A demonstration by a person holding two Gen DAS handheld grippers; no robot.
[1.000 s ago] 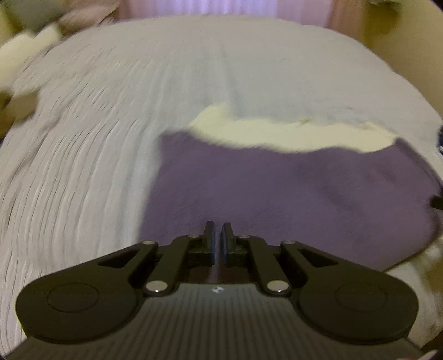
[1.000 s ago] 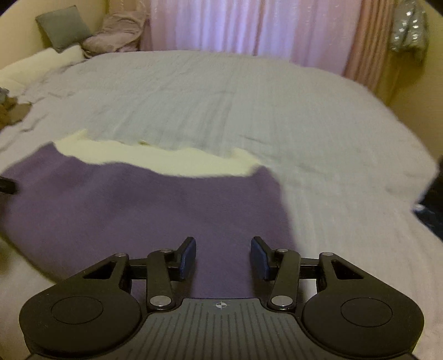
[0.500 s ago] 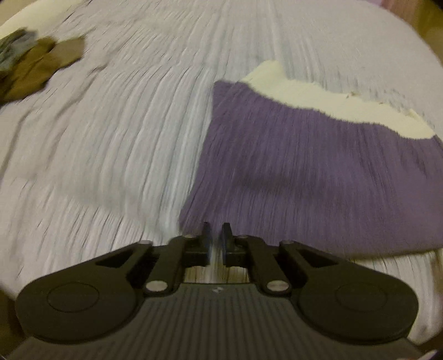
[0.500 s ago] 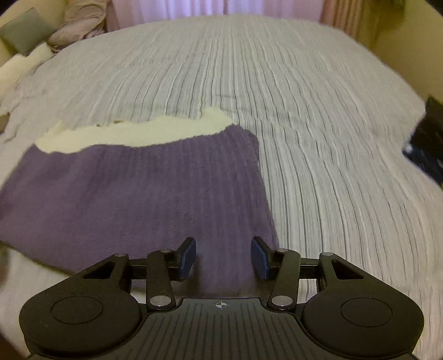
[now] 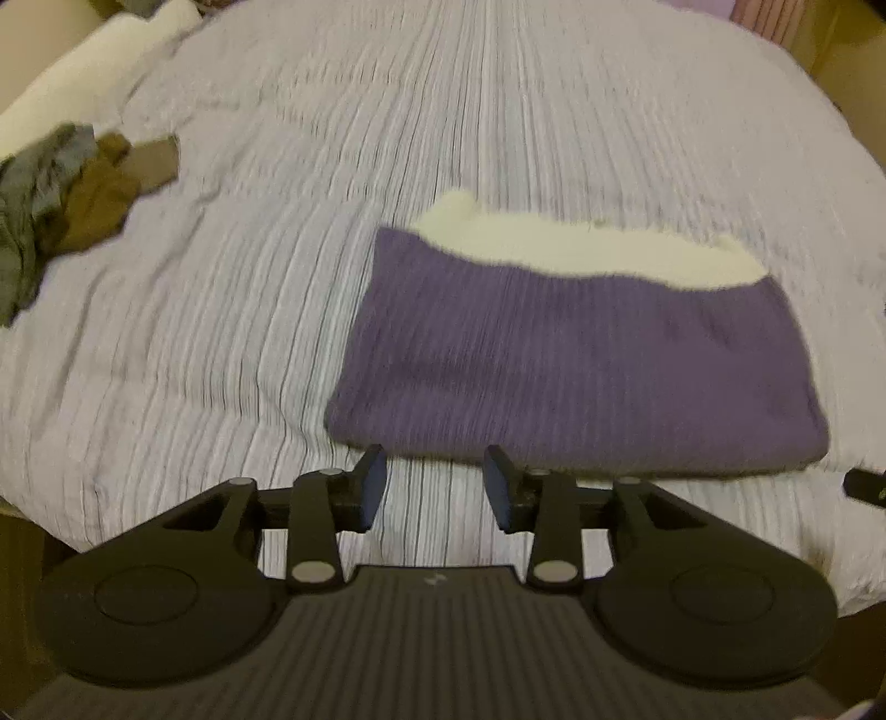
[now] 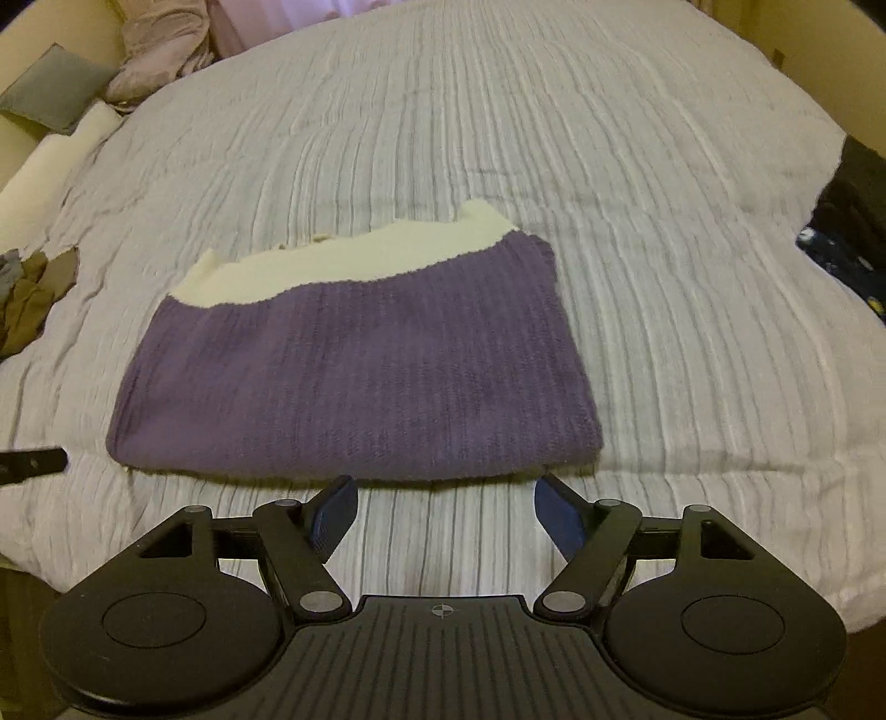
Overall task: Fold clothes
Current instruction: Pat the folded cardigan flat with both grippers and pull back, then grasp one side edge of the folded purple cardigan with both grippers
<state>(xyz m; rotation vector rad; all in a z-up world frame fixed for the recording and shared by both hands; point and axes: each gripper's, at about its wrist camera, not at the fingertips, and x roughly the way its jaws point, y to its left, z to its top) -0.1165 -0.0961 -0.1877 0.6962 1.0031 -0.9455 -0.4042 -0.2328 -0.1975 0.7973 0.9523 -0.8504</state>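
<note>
We see a wide bed (image 6: pixel 554 138) that fills nearly all of both views, covered by a pale grey-lilac bedspread with fine lengthwise ribbing and a few shallow creases. Behind its far edge hang pinkish curtains (image 6: pixel 288 11), and a yellowish wall (image 6: pixel 819 33) closes the right corner. At the bed's left side we find a long cream bolster (image 6: pixel 50 166), a grey cushion (image 6: pixel 50 94) and a crumpled pale pink bundle (image 6: pixel 160 50) near the far left corner. At the right edge of the bed lies a dark item (image 6: pixel 853 221), partly out of frame; we cannot tell what it is.

The purple and cream knit sweater (image 6: pixel 360 365) lies folded flat in the near middle of the bed, a rough rectangle with the purple layer on top and a cream band showing along its far edge. Well apart from it, on the left, sits a small heap of brown and grey clothes (image 5: pixel 66 188).

Our right gripper (image 6: pixel 446 512) hovers just short of the sweater's near edge, its jaws spread wide with only bedspread between them. Our left gripper (image 5: pixel 434 495) hangs near the sweater's near left corner, jaws also parted, less widely, holding nothing. Its tip shows at the left edge of the right wrist view.
</note>
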